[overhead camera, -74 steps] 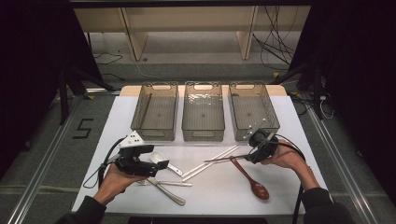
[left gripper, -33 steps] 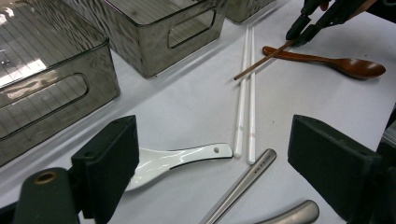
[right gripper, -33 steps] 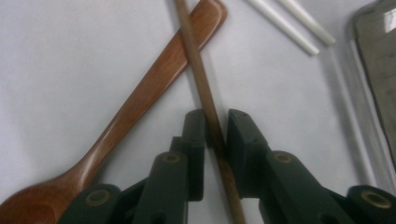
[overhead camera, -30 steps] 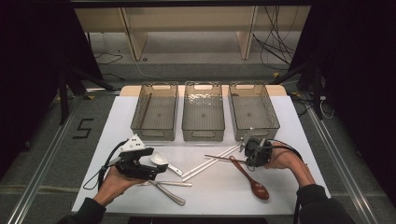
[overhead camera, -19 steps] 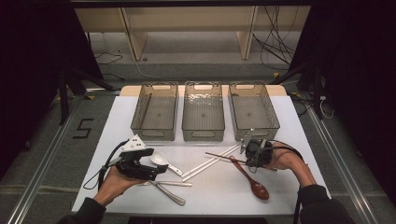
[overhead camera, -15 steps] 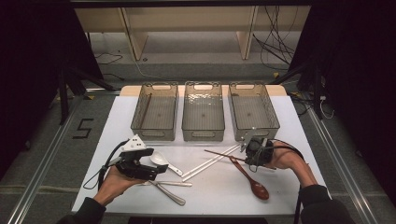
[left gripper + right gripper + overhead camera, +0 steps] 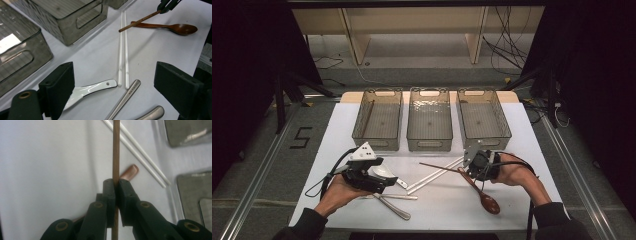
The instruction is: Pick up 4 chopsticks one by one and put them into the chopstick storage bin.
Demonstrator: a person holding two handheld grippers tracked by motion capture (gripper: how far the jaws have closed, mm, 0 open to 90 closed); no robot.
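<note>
My right gripper (image 7: 470, 167) is shut on a thin brown wooden chopstick (image 7: 439, 166) that juts left over the white table (image 7: 522, 165); in the right gripper view the stick (image 7: 115, 150) runs straight up between the closed jaws (image 7: 115, 184). Below it lies a brown wooden spoon (image 7: 486, 198). My left gripper (image 7: 382, 181) stands open at the front left, its jaws wide apart around nothing (image 7: 113, 85). A white ceramic spoon (image 7: 95, 87), two white chopsticks (image 7: 123, 50) and metal utensil handles (image 7: 125, 97) lie ahead of it.
Three clear plastic bins stand in a row at the back: left (image 7: 378, 119), middle (image 7: 429, 119), right (image 7: 483, 118). The left bin holds a brown chopstick (image 7: 368, 114). A cable (image 7: 324, 182) trails from the left gripper toward the front-left edge.
My right gripper came down and left from the right bin, shut on the brown chopstick, and has raised it slightly and shifted it left. The left gripper drew back a little, then stayed still.
</note>
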